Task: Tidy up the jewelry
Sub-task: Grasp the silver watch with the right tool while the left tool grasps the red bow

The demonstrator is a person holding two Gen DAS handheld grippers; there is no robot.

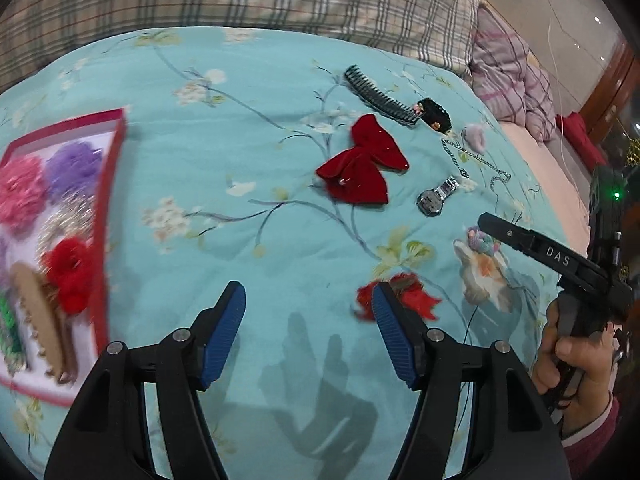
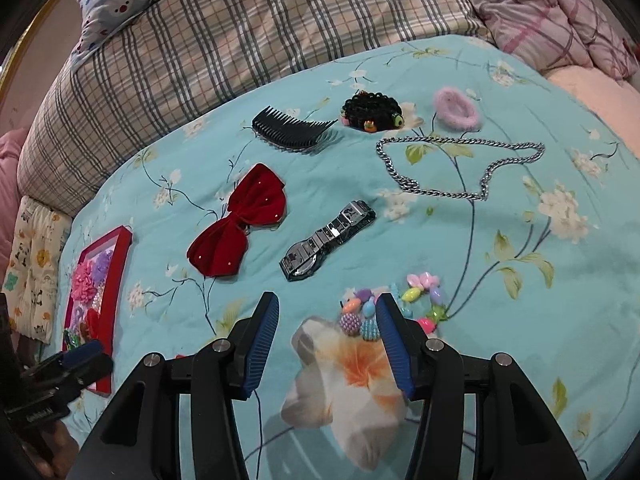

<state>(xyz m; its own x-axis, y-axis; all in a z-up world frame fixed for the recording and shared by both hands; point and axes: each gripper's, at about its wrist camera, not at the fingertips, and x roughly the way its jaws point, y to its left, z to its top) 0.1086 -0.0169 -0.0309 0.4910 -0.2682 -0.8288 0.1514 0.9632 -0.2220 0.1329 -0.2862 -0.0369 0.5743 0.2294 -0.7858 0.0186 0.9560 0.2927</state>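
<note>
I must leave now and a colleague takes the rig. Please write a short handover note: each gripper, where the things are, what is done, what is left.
Left gripper: open, empty, over bare quilt between the box and a small red piece.
Right gripper: open, empty, its fingers at the bead bracelet, not closed on it.
Done: the red box at the left already holds several hair flowers and clips.
Left on the quilt: red bow, watch, comb, black bracelet, pink scrunchie, chain, bead bracelet, small red piece.

Spread fingers (image 2: 384, 316) beside bead bracelet (image 2: 416, 300)
</note>
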